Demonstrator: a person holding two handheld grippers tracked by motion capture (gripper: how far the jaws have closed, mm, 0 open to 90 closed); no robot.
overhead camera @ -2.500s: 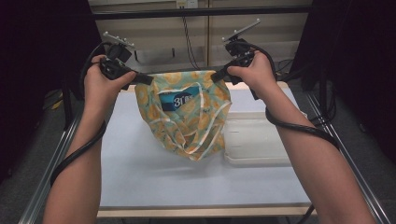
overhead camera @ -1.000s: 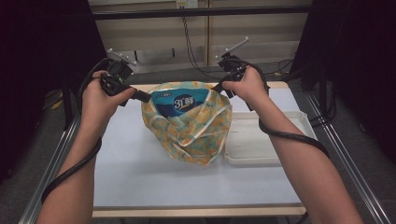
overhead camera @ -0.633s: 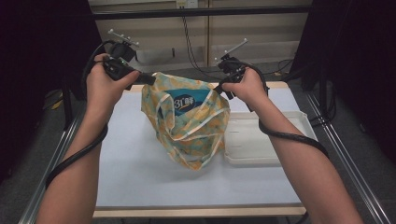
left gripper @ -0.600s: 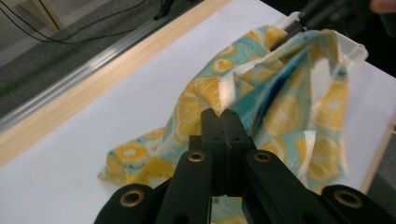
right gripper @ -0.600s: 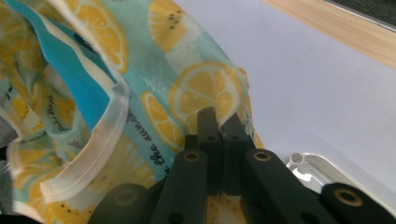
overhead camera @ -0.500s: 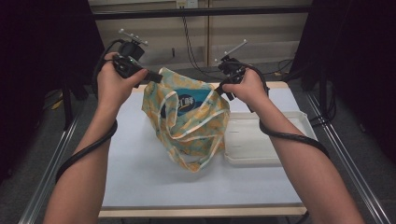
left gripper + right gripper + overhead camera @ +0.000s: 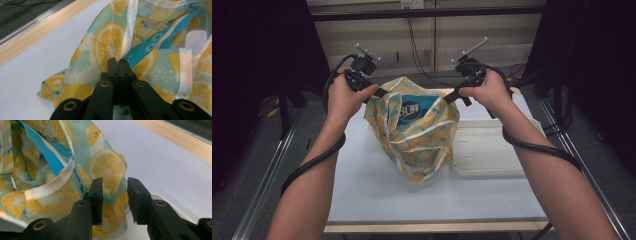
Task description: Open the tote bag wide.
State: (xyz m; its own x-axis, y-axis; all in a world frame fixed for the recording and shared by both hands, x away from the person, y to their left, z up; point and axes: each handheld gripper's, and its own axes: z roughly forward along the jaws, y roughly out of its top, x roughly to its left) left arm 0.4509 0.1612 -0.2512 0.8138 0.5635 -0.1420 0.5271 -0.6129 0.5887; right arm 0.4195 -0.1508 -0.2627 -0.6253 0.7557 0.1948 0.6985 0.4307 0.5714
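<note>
While left claw [image 7: 117, 61] pinches lemon-print bag [image 7: 412, 135] (blue pack [image 7: 412, 107] inside), right claw [image 7: 114, 187] just parted, fabric between

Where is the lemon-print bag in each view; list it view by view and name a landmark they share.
High view: the lemon-print bag hangs mid-table between left gripper and right gripper, beside the white tray.
Left gripper view: bag spreads over centre and right; the shut jaws pinch its fabric.
Right gripper view: bag covers the left half; its fabric lies between jaws that have just been opening.
Shared landmark: the bag's blue band.
</note>
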